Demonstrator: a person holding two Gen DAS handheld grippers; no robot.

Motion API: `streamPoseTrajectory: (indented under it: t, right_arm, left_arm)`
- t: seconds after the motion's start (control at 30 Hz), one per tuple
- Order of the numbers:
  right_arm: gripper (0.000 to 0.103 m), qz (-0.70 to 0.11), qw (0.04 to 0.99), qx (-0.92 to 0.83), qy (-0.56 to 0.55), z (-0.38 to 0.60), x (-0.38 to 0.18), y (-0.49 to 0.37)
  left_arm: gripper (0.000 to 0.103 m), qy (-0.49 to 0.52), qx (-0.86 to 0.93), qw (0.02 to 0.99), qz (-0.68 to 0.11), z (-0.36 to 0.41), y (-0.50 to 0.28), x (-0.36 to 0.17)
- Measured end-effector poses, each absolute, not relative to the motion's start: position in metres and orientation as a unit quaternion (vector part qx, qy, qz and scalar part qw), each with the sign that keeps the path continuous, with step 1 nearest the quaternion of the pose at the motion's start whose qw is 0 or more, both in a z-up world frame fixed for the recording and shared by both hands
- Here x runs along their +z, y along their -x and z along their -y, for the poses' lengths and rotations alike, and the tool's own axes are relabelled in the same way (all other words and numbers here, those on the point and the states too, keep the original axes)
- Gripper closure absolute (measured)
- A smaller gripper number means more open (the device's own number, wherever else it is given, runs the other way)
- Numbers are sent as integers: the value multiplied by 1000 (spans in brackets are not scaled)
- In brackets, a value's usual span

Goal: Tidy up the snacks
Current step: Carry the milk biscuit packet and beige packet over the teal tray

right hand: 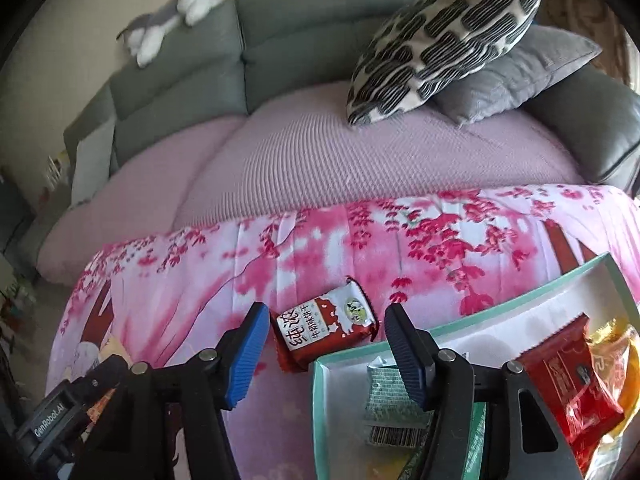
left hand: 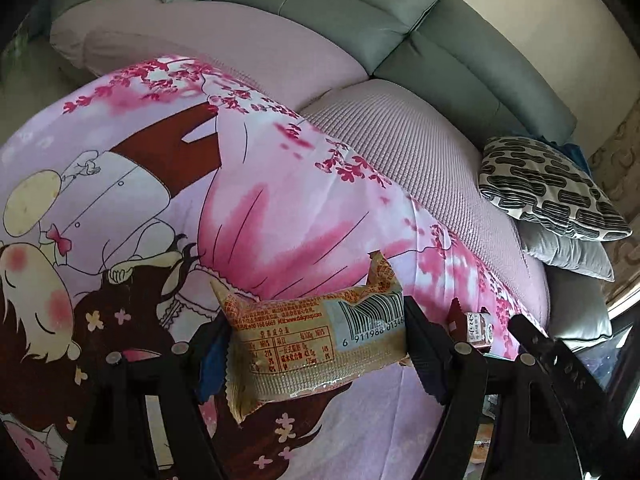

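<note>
Above the pink cartoon-printed cloth (left hand: pixel 280 208), well clear of its surface: a tan crinkly foil snack packet with a barcode (left hand: pixel 316 344), clamped across its middle by the left gripper (left hand: pixel 316 350), ends sticking out free. Looks light and puffy, film slick and easily crushed, so a gentle squeeze across the padded middle suits better than the sealed fins.

Near the cloth's front edge, just beside the corner of the teal-rimmed white cardboard box (right hand: pixel 460 324): a small red-and-white wrapped biscuit bar (right hand: pixel 326 330), flat on the cloth. Framed by the right gripper (right hand: pixel 326 354), jaws apart, pads not touching it, nothing held. Probably light, fairly stiff, brittle inside; best pinched across its short width. Already in the box: a green-grey packet (right hand: pixel 386 404), a red packet (right hand: pixel 568 380).
</note>
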State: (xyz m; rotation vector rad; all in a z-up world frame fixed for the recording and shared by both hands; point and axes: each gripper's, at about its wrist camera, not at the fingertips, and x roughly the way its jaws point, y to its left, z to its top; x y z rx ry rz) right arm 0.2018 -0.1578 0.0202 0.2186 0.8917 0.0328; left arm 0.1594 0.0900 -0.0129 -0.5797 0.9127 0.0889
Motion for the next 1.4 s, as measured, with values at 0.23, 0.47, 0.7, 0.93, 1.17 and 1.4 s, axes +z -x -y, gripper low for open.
streamPoseTrajectory:
  t: [0.23, 0.47, 0.7, 0.93, 1.17, 1.4]
  right_arm:
    - [26, -497, 866, 40, -50, 152, 20, -238]
    - [15, -545, 835, 75, 3, 144, 0, -251]
    - [9, -565, 817, 102, 62, 119, -9, -258]
    - [9, -589, 800, 77, 88, 120, -22, -265]
    - [27, -605, 790, 71, 71, 119, -22, -277]
    - [35, -603, 793, 64, 56, 117, -21, -277]
  left_arm:
    - [25, 286, 21, 855, -431, -86, -160, -11]
    - [25, 292, 12, 851, -437, -85, -164, -15]
    - [25, 296, 10, 848, -439, -85, -167, -19]
    - [25, 301, 14, 844, -445, -87, -169, -26]
    - [25, 298, 9, 846, -442, -84, -170, -25]
    - [25, 304, 11, 843, -443, -88, -168, -26]
